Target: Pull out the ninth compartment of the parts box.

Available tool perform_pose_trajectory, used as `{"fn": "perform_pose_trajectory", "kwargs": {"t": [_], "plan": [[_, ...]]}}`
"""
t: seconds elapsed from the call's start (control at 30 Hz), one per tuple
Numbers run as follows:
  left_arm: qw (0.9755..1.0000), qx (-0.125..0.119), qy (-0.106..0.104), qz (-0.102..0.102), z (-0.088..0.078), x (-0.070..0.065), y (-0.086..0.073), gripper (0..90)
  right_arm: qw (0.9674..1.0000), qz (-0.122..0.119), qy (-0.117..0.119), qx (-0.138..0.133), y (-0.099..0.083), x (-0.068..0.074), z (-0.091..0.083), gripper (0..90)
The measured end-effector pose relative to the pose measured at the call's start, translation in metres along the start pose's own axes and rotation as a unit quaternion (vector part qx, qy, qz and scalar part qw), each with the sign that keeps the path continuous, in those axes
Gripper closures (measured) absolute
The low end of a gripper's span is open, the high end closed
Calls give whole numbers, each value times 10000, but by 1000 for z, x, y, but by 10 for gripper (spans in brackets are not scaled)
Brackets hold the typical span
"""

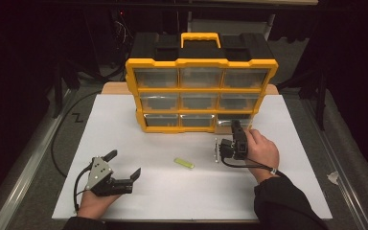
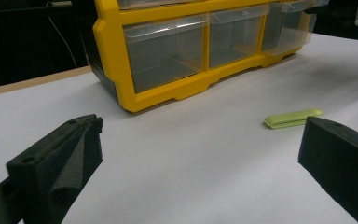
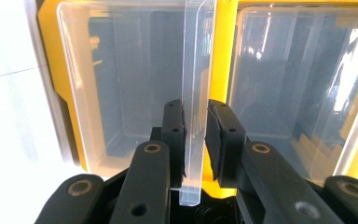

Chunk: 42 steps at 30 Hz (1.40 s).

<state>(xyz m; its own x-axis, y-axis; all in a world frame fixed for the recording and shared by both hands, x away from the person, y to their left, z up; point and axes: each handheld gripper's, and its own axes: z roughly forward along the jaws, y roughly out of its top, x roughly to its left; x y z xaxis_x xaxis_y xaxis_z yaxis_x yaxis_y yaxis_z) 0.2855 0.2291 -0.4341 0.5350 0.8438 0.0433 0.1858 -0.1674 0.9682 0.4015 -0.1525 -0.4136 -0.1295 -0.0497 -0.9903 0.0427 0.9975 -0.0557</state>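
A: Drawer (image 1: 234, 120), bottom right of the yellow organizer (image 1: 201, 62), sits straight ahead of the right tongs (image 1: 236, 125). Its clear pull tab (image 3: 196, 93) runs between the jaws.

B: Are they gripping it?

A: In the right gripper view the two pads (image 3: 175, 135) are pressed in from both sides of the tab, so I'd call it pinched. The tab's long axis lies along the jaws, pointing away from the hand.

B: So the next move?

A: My guess is a straight pull back toward the person, along the drawer's slide. Any sideways drift could twist the thin tab or drag the whole organizer.

B: And the left tongs (image 1: 124, 168)?

A: Spread wide, nothing between them, resting low over the white table (image 1: 124, 129), well apart from the organizer. A small green clip (image 1: 184, 163) lies on the table between the two tongs, ahead and to the right of the left jaws.

B: Which hand is nearer the drawer?

A: The right hand (image 1: 261, 151), plainly; it's already on it.
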Motion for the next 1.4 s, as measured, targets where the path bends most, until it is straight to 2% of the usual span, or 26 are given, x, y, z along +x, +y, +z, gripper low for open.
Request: {"fn": "perform_pose_trajectory", "kwargs": {"t": [1.4], "plan": [[10000,-27,13,-18,0,1,0,2,9998,-72,-4,-184,-7,7,-45,801]]}}
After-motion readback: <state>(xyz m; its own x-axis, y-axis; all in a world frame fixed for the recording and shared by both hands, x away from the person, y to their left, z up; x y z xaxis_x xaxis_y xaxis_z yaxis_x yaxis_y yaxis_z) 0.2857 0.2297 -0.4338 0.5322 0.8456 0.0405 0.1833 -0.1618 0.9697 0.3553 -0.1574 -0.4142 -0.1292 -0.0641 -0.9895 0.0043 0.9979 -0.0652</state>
